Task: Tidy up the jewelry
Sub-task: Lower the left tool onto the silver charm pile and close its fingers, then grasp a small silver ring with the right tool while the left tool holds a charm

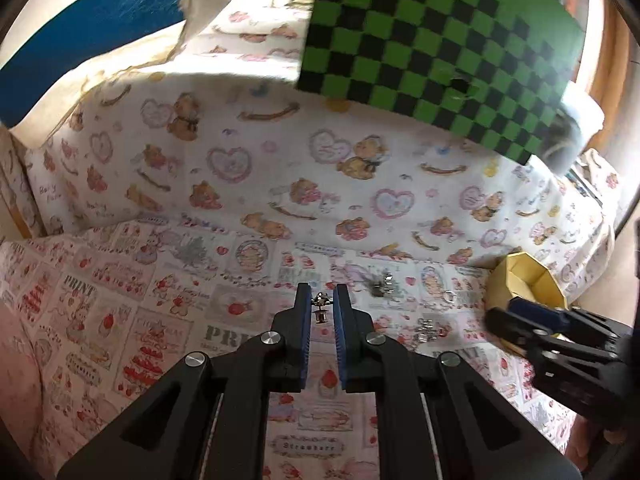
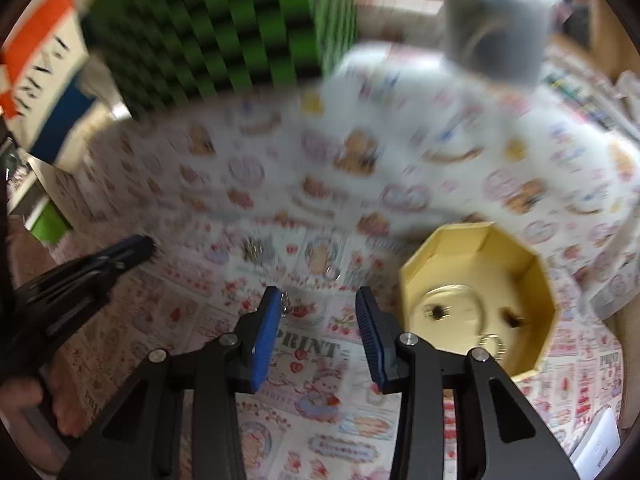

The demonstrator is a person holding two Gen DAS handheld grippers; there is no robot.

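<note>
In the left wrist view my left gripper (image 1: 322,300) is shut on a small silver earring (image 1: 321,307), held above the printed cloth. More silver pieces lie beyond it: a cluster (image 1: 380,286), a ring (image 1: 450,297) and a pair (image 1: 428,326). My right gripper (image 2: 318,300) stands open over the cloth with nothing between its blue pads; a small chain piece (image 2: 286,305) lies by its left finger. To its right is a yellow many-sided box (image 2: 520,256) with two dark earrings (image 2: 438,312) and a ring (image 2: 494,344) inside. The right wrist view is blurred.
A green and black checkered board (image 1: 432,40) leans at the back, with a grey cylinder (image 2: 496,32) beside it. The cloth rises in a fold behind the work area. A hand (image 2: 60,400) holds the left gripper (image 2: 120,256) at the left. White paper (image 2: 596,444) lies at lower right.
</note>
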